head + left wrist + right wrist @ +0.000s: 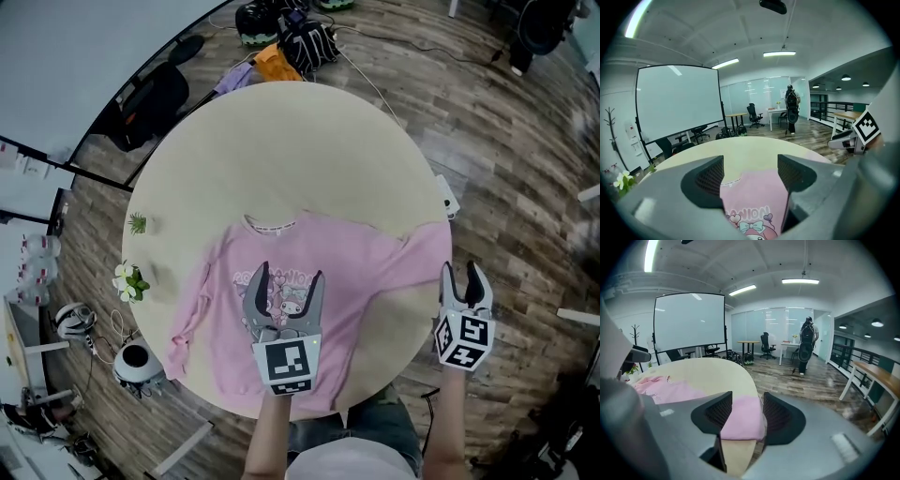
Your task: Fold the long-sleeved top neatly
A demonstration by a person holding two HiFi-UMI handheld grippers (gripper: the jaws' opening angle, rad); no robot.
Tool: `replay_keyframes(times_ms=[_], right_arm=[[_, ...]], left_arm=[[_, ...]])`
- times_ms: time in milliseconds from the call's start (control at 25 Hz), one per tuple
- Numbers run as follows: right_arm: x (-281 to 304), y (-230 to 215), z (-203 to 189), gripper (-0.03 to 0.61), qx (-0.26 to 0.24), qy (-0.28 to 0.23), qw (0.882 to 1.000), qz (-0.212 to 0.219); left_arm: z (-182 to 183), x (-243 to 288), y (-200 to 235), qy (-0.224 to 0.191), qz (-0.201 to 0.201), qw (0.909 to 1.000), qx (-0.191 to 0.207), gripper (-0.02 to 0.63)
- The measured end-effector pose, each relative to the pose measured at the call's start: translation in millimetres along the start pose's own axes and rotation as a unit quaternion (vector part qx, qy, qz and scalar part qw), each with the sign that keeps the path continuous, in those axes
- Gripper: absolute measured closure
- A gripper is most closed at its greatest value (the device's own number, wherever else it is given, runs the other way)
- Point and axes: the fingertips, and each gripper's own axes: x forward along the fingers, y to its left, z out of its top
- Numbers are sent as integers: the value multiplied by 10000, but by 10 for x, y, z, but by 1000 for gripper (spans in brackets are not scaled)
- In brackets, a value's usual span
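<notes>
Table (281, 150) bears pink top (356, 253); left hand-held gripper (291, 274) and right hand-held gripper (461, 270) gape (empty).

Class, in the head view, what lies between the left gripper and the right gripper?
The head view shows a sleeve of the pink top stretching from the left gripper towards the right gripper, with bare table just nearer the person.
</notes>
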Motion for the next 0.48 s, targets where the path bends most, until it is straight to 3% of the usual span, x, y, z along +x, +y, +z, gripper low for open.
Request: replay_keyframes(times_ms=[480], right_arm=[[474,-138,-404,354,127,525,9985,134]], left_arm=[[-284,314,-146,432,9,9991,-17,264]])
